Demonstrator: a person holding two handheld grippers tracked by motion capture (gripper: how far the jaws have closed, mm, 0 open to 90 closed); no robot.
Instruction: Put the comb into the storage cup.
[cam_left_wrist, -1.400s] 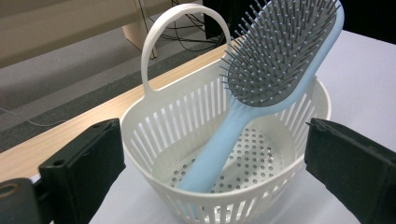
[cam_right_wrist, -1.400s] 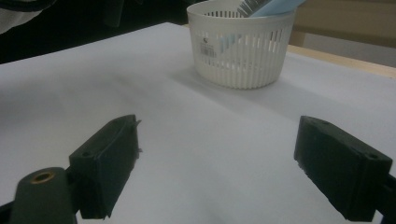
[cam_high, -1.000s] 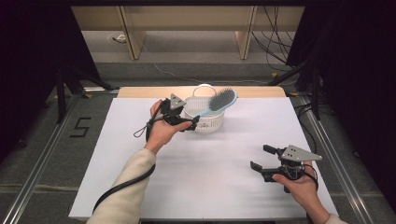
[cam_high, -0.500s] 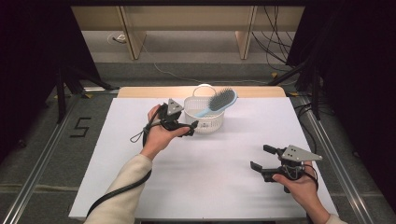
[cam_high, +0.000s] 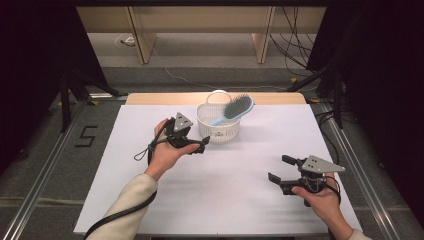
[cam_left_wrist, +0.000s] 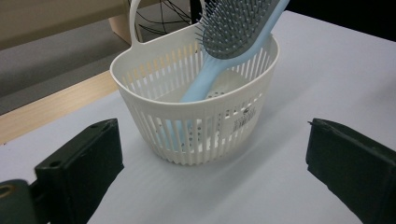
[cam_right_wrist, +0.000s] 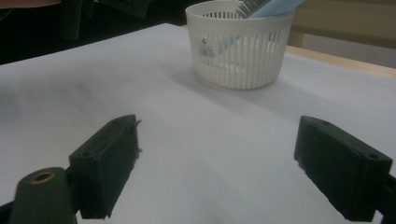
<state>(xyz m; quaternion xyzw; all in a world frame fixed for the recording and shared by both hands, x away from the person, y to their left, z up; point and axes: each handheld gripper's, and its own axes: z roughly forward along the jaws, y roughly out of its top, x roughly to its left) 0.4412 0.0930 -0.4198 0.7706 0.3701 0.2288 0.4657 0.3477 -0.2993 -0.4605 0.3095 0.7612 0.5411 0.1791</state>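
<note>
White tabletop (cam_high: 225, 200) w/ a bare wooden strip (cam_high: 165, 98) along the far edge, dark curtains either side, cables on the floor behind. Count: 1 basket, 1 brush, 2 grippers.

Small white slotted plastic basket w/ a loop handle (cam_high: 218, 125) sits near the far middle of the table. Inside it is 1 light-blue hairbrush w/ grey bristle pad (cam_high: 231, 111): handle end down in the basket, head leaning out over the far-right rim, bristles facing up. Barcode sticker on the basket wall shows in both gripper views.

Left gripper (cam_high: 198, 145) is just beside the basket on its left, not touching, jaws spread wide and holding nothing; left gripper view looks straight at the basket between them. Right gripper (cam_high: 280, 172) is well apart, near the front right of the table, jaws also wide apart and empty. Nothing btwn either gripper and the basket, just bare white surface.
</note>
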